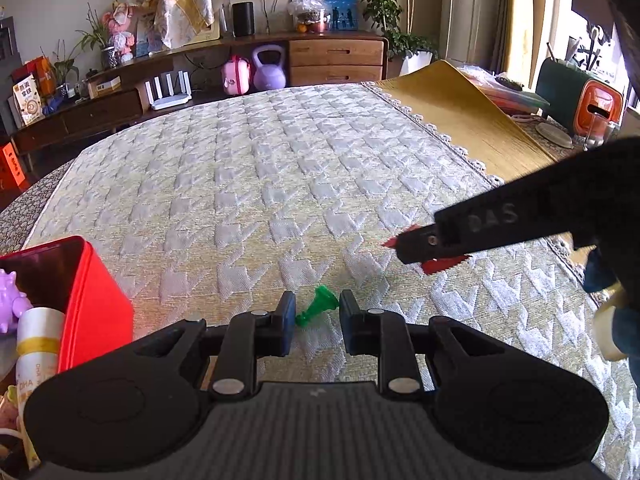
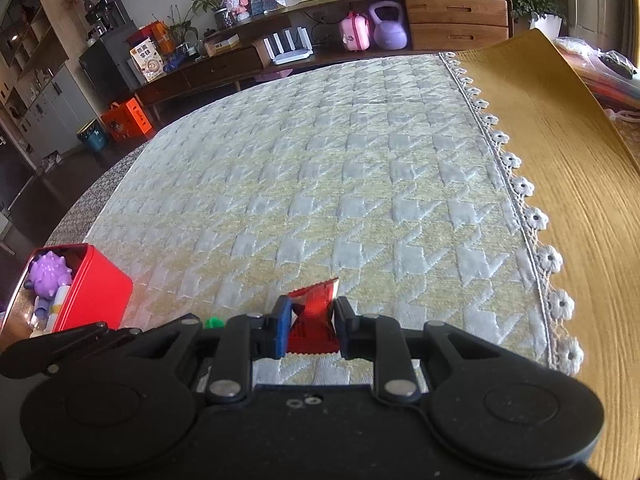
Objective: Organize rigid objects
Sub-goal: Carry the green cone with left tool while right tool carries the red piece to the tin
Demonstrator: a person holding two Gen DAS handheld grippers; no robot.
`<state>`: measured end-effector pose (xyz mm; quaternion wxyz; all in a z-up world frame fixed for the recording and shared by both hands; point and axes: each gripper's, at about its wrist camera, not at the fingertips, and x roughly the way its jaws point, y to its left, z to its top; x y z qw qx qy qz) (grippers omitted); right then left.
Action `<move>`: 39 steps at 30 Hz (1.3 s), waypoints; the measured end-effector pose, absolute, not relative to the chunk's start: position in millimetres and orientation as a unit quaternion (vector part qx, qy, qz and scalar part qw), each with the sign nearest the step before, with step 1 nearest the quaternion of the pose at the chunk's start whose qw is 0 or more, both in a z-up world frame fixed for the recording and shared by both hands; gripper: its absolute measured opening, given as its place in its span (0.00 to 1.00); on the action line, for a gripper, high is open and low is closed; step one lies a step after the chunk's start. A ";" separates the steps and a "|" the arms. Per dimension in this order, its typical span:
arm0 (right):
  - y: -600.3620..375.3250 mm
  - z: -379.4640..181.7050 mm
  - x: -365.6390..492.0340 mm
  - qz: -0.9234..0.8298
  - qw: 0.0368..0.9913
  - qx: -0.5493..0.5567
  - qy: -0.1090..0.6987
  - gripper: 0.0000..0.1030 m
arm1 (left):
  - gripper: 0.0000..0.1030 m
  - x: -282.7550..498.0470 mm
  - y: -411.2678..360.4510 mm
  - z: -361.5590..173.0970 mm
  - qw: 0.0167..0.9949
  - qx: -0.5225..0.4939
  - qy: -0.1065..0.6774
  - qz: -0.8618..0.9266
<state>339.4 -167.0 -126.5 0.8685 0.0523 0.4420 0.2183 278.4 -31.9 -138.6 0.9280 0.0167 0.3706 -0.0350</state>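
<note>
Left edge: red box (image 1: 96,300) sits on the quilted surface (image 1: 260,160), open top. Inside it a purple spiky toy (image 2: 48,274) and a white bottle with a yellow band (image 1: 38,332); other contents too cluttered to tell.

Left hand-held gripper (image 1: 316,320): jaws narrow, a small green cone-shaped piece (image 1: 318,306) lying between the blue pads (image 1: 285,322). Piece lies tilted on the surface, wide end away from the camera. Left pad looks to touch it, but a gap shows at the right pad, so not clamped on it. In the right wrist view only a green sliver (image 2: 213,323) shows behind the left hand-held gripper's linkage, just right of the red box.

Right hand-held gripper (image 2: 310,330): clamped on a red foil packet (image 2: 312,316), both pads pressing its sides, packet crumpled between them, serrated edge at the near end. From the left wrist view the packet (image 1: 436,266) sticks out either side of the black finger, held clear above the surface, to the right of the green piece and apart from it.

Right side: yellow cloth (image 2: 560,160) with lace flower trim overlaps the surface edge.
</note>
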 end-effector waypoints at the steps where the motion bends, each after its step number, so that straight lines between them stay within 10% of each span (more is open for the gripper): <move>1: -169.0 -124.5 336.3 0.219 0.869 0.053 0.440 0.21 | 0.22 276.2 -30.4 -136.4 0.928 0.014 0.370 -0.034; 39: -87.9 -20.1 210.3 0.317 0.882 0.001 0.349 0.21 | 0.22 165.7 91.4 -11.6 0.941 -0.063 0.330 0.046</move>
